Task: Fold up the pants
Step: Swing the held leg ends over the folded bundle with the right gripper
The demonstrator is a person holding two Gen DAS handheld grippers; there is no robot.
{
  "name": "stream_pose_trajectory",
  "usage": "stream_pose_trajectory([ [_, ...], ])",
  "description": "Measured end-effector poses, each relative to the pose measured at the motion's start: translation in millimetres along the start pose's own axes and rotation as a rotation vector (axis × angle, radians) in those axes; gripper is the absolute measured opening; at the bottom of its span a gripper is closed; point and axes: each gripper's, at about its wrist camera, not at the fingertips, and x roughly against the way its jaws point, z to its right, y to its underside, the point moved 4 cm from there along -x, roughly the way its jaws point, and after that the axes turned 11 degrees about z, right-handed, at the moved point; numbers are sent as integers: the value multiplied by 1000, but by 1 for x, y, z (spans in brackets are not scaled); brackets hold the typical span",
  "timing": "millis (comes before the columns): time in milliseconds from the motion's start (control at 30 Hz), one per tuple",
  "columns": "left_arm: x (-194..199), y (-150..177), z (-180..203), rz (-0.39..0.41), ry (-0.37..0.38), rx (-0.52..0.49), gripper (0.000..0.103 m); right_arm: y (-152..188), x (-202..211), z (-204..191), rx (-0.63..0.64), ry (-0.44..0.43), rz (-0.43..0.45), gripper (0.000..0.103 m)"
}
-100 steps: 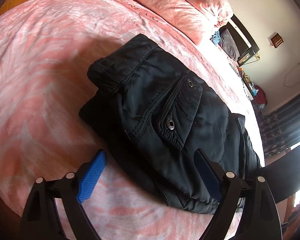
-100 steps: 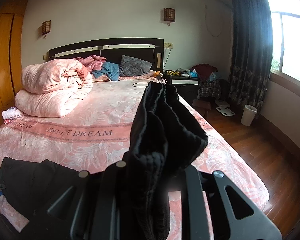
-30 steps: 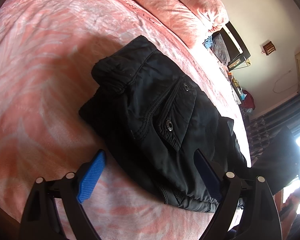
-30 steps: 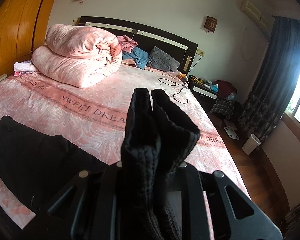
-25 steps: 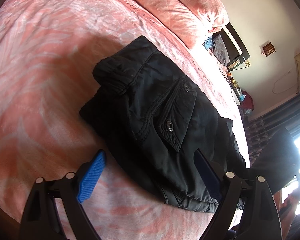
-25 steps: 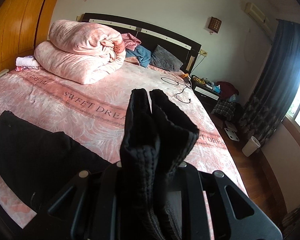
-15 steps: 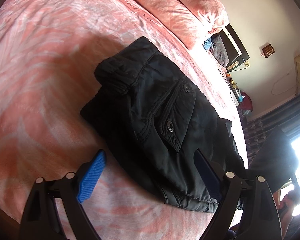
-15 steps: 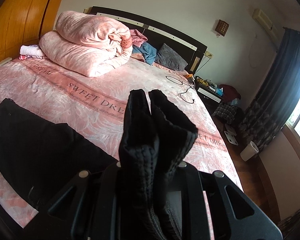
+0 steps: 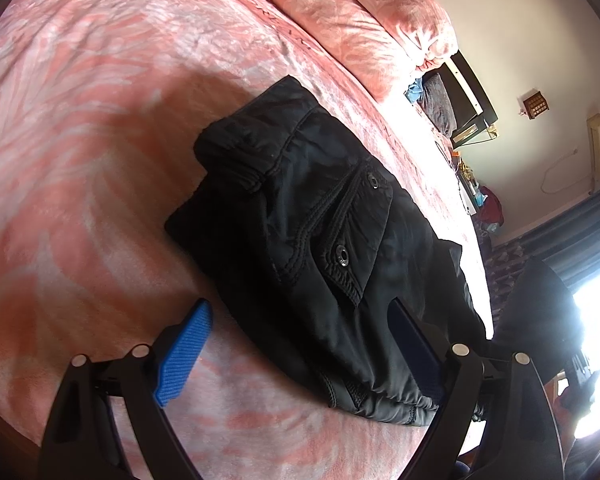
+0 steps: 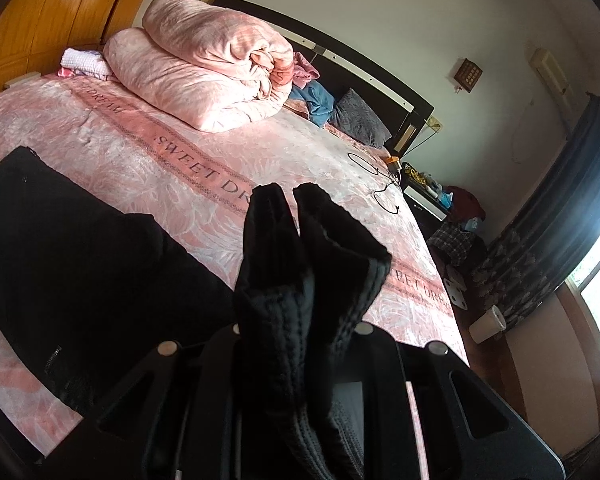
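Lower now, my right gripper [image 10: 300,344] pinches the pants [image 9: 312,240] hem bunch (soft, thick, floppy); the waist lies between my left gripper's [image 9: 300,344] wide jaws, my next hold.

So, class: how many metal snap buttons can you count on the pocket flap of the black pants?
2. On the pocket flap of the black pants, one snap sits at the far corner and the other snap at the near corner. More may be hidden in folds.
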Motion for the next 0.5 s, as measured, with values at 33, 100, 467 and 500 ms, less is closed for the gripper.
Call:
stream_pose_trajectory([
  [33, 0, 0, 0, 0, 1, 0, 90, 1, 0, -4, 20, 6, 3, 15],
  [100, 1, 0, 0, 1, 2, 3, 90, 4, -1, -14, 71, 19, 9, 15],
  [467, 1, 0, 0, 2, 5, 8, 90, 22, -4, -69, 277, 25, 39, 15],
  [500, 1, 0, 0, 1, 5, 8, 90, 23, -4, -71, 290, 27, 42, 15],
])
